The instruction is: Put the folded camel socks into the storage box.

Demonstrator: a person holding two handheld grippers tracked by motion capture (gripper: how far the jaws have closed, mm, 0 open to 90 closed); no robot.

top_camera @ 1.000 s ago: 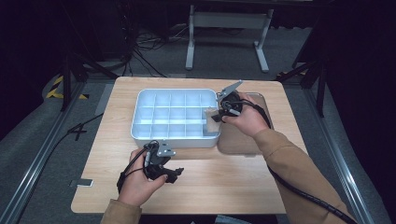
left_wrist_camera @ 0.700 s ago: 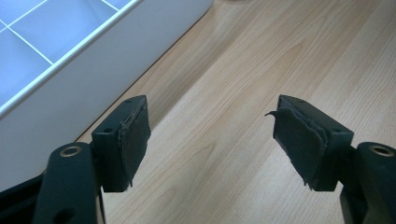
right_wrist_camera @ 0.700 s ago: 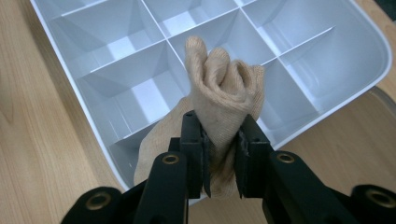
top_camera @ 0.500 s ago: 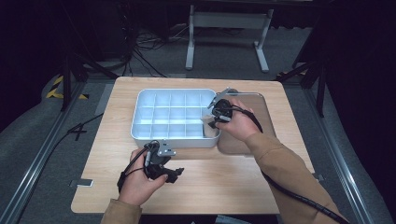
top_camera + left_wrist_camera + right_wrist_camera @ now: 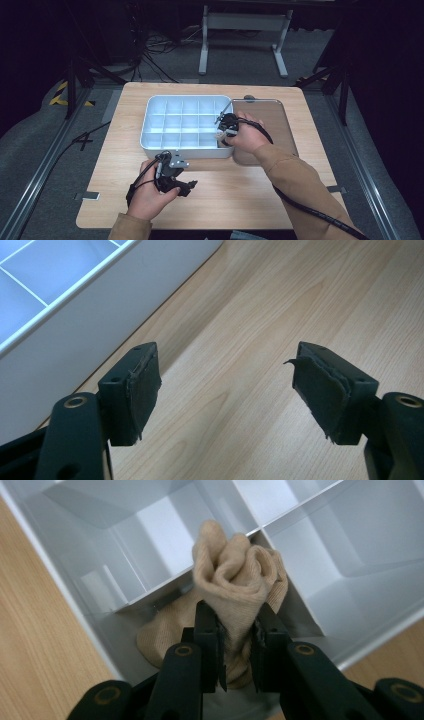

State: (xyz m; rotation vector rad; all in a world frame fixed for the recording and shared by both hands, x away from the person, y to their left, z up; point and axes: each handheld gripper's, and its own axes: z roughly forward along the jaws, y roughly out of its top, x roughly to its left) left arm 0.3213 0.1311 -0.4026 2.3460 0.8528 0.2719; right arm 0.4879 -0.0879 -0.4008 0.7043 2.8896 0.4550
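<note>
**Beige sock pinched over the corner cell of the divided tray**

From the high view, your right gripper (image 5: 223, 131) sits over the near right corner of the white divided tray (image 5: 150, 131), with your right hand (image 5: 246, 136) resting across the tray's right wall. The tray stands on the wooden table (image 5: 310, 165), and a flat brownish lid (image 5: 270, 112) lies just beside it on the right, partly under your right forearm. Your left gripper (image 5: 189, 185) lies low over bare wood in front of the tray's near wall, held in your left hand (image 5: 150, 197).

In the left gripper view, your jaws stand wide apart with nothing between them. Bare table (image 5: 240, 315) shows in the gap, and the tray's white outer wall (image 5: 100, 310) runs along the upper left, close to the left jaw but apart from it.

In the right gripper view, your right gripper (image 5: 239, 630) is clamped on a bunched beige sock (image 5: 235, 580); both pads press into the knit. The sock's lower part hangs down into the tray's corner cell (image 5: 125, 625), while its crumpled top stands above a divider. Whether the sock touches the cell floor, you cannot tell.
</note>
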